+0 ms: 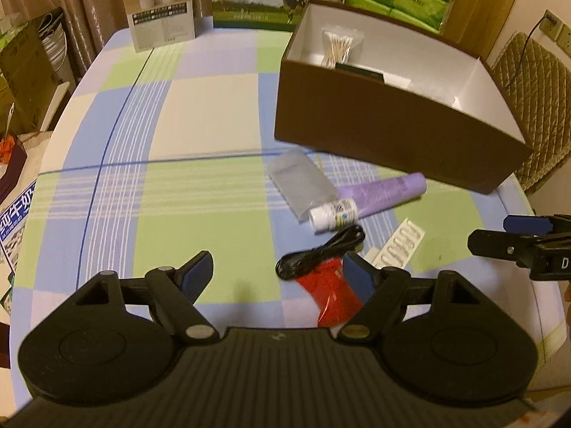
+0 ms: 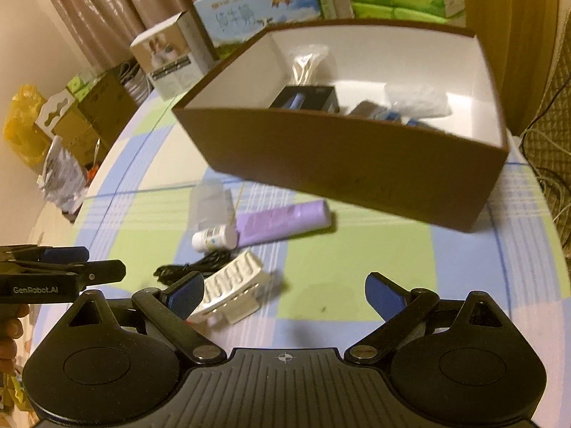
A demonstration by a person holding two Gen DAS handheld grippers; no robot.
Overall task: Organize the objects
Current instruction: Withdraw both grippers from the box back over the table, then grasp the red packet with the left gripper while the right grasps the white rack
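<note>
The left tool (image 1: 278,271) hovers low over the checked worktop (image 1: 200,114), its blue-padded fingers (image 1: 200,271) spread wide with nothing between them. Just ahead of its right finger lies a red packet (image 1: 330,294), and a coiled black cable (image 1: 317,253) rests across the packet's far end. Beyond the cable a small white bottle (image 1: 332,214) lies on its side, touching a clear grey pouch (image 1: 303,182) on its left and a lilac roll (image 1: 385,192) behind it (the roll points toward the box). To the right of the cable sits a white blister strip (image 1: 399,242).

Farther back and to the right stands the open brown box (image 1: 392,128), white inside. It holds a bag of cotton swabs (image 1: 339,46) leaning in the far left corner, a dark blue carton (image 2: 307,98) in front of it, and toward the right some blurred grey and blue items beside a clear wrapped pack (image 2: 417,101).

The right tool (image 2: 283,294) is also wide open and grips nothing; in its own view the blister strip lies just beside its left finger, slightly propped up at one end. Seen from the left wrist, this tool enters from the right edge, near the box's front corner, well apart from the cable and bottle
</note>
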